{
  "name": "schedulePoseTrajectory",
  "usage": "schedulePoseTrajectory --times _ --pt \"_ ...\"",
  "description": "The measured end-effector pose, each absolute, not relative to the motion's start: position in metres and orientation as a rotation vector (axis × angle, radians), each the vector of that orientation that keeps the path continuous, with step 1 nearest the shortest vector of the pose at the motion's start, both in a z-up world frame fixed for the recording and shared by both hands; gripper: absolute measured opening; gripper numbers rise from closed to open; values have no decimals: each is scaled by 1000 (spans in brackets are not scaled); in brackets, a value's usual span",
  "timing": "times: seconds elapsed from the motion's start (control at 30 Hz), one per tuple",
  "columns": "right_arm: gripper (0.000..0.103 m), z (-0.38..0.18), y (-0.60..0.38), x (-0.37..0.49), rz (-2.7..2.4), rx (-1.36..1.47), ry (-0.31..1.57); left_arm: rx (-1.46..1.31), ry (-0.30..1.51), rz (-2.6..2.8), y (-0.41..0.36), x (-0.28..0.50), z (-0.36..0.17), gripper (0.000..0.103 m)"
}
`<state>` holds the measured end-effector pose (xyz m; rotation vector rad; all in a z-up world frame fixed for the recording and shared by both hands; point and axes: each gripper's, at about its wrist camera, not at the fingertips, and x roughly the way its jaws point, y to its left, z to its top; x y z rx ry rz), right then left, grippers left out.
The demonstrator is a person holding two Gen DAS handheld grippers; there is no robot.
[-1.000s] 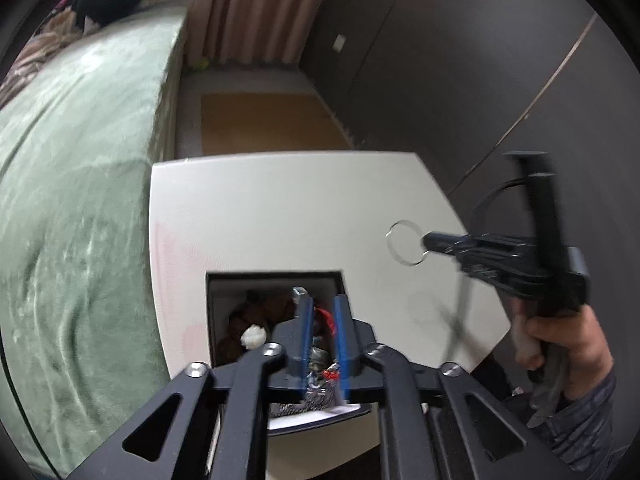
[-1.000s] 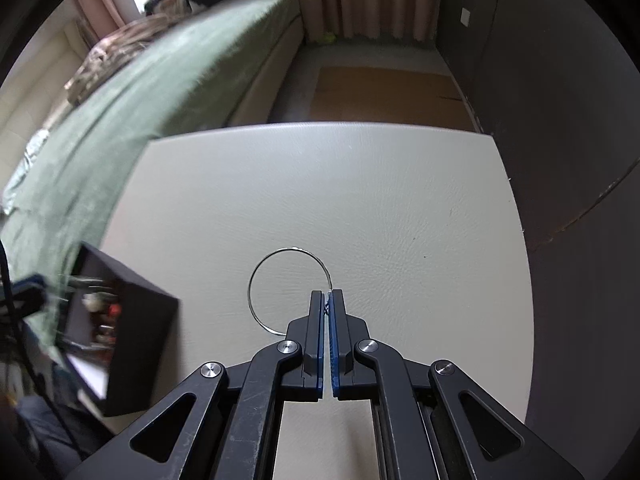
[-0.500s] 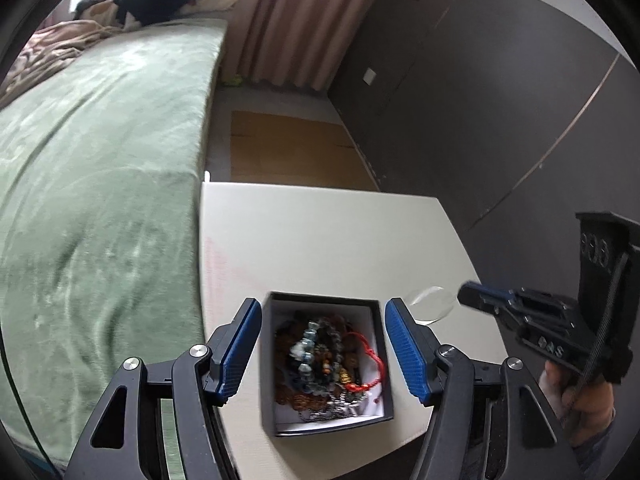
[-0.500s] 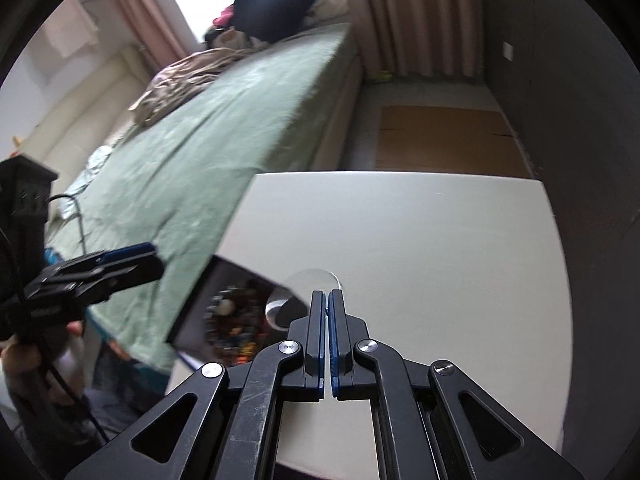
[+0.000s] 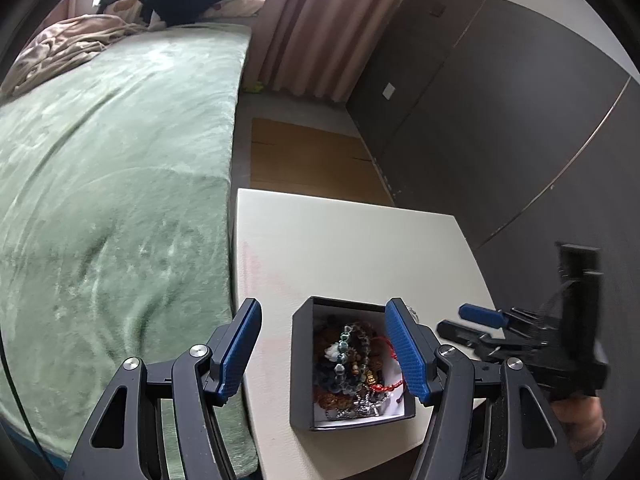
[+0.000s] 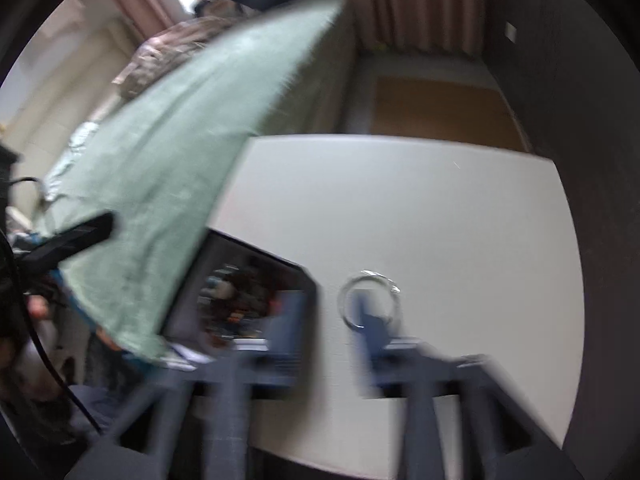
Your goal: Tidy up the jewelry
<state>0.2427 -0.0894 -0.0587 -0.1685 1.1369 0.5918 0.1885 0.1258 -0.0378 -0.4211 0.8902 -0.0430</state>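
A black open box (image 5: pixel 304 364) with several bead bracelets and chains inside (image 5: pixel 352 360) sits near the front edge of the white table (image 5: pixel 340 248). My left gripper (image 5: pixel 322 354) is open and empty, held above and around the box. My right gripper (image 6: pixel 330 320) is open; it also shows at the right of the left wrist view (image 5: pixel 468 320). A thin silver bangle (image 6: pixel 370 300) lies on the table (image 6: pixel 440 220) just right of the box (image 6: pixel 192 300), between the right gripper's fingers and free of them. The right wrist view is motion-blurred.
A bed with a green blanket (image 5: pixel 104 200) runs along the table's left side. A dark wardrobe wall (image 5: pixel 500 120) stands to the right. Pink curtains (image 5: pixel 320 32) and a cardboard sheet on the floor (image 5: pixel 308 160) lie beyond the table.
My right gripper carried the bangle to beside the box, opened and let it go onto the table. My left gripper, first shut low in the box, opened and pulled back above it.
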Motion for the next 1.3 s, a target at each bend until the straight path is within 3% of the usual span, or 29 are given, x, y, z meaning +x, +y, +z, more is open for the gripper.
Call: schedulePoseTrajectory --times 0.23,0.4,0.57,0.73,0.83,1.3 --pt "60 -85 -103 266 518 -145 1162 -440 888 -38 129 193 -41 65" --pt "34 -109 -98 279 496 -182 1219 -443 905 -36 132 199 -48 65" --pt "22 -125 -91 289 468 -217 1247 -442 916 -33 133 202 -52 65" --pt "17 -129 -83 288 435 -307 1220 -445 918 -37 133 204 -51 65" --pt "5 -128 -82 288 427 -313 1220 -443 920 -41 132 203 -51 65" --pt "4 -44 -103 244 572 -126 1081 -447 875 -40 136 182 -29 65"
